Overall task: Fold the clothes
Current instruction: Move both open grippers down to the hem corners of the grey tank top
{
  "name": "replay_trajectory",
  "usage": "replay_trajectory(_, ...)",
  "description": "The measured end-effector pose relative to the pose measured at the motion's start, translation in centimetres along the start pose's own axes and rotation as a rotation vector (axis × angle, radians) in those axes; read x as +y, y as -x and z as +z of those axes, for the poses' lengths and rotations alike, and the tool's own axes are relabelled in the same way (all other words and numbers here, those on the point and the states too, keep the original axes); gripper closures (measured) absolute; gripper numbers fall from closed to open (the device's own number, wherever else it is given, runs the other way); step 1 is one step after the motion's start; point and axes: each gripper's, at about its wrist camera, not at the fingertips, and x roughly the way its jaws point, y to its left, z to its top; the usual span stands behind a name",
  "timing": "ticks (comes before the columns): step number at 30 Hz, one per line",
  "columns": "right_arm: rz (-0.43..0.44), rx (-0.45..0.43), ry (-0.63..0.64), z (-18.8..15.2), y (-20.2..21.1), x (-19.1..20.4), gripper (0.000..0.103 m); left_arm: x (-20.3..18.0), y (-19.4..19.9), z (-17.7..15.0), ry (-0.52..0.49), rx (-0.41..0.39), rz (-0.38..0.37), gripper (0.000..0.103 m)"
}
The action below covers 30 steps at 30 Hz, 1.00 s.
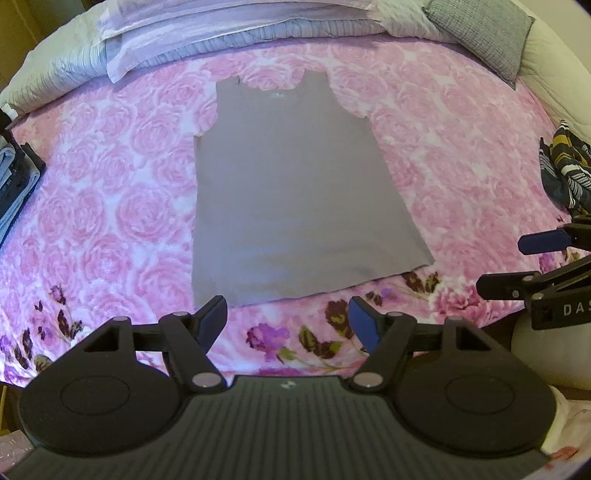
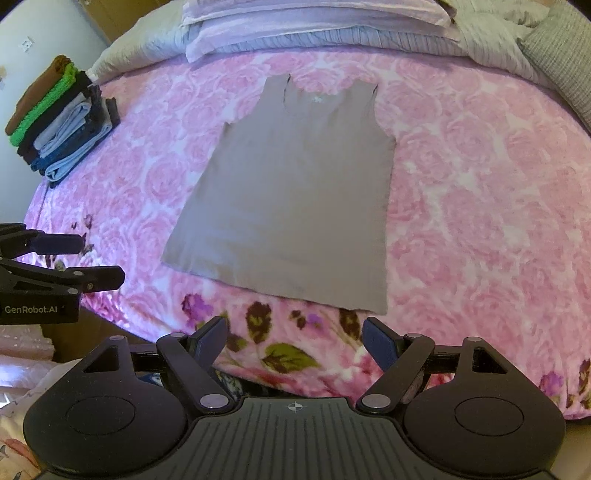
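Flat on the bed lies a grey tank top; both hand-held grippers, left hand-held gripper and right hand-held gripper, gape empty near its hem.

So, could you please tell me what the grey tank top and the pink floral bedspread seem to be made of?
The grey tank top looks like a thin, matte knit, perhaps cotton jersey: it lies flat and limp without sheen. The pink floral bedspread looks like a soft printed fabric, possibly fleece or microfibre; blur hides its weave.

bedspread: pink, rose print | pillows: at far edge | grey cushion: far right corner
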Motion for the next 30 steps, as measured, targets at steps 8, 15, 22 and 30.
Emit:
replay_trajectory(8,-0.033,0.002,-0.038,4.7,-2.3,1.5,0.025,4.7,-2.3,3.7,-0.005,0.004,-0.013,0.034)
replay_trajectory(15,-0.078,-0.030,-0.099,9.2,-4.8,1.2,0.025,8.7,-5.3,8.1,-0.032,-0.040,0.004,0.033)
replay_trajectory(22,-0.115,-0.036,-0.122,12.5,-7.5,-0.4,0.025,10.3,-9.4,12.4,-0.072,-0.086,-0.020,0.033)
replay_trajectory(30,-0.125,-0.015,-0.108,15.3,-12.5,-3.9,0.025,10.8,-16.2,16.5,-0.074,-0.112,-0.061,0.032)
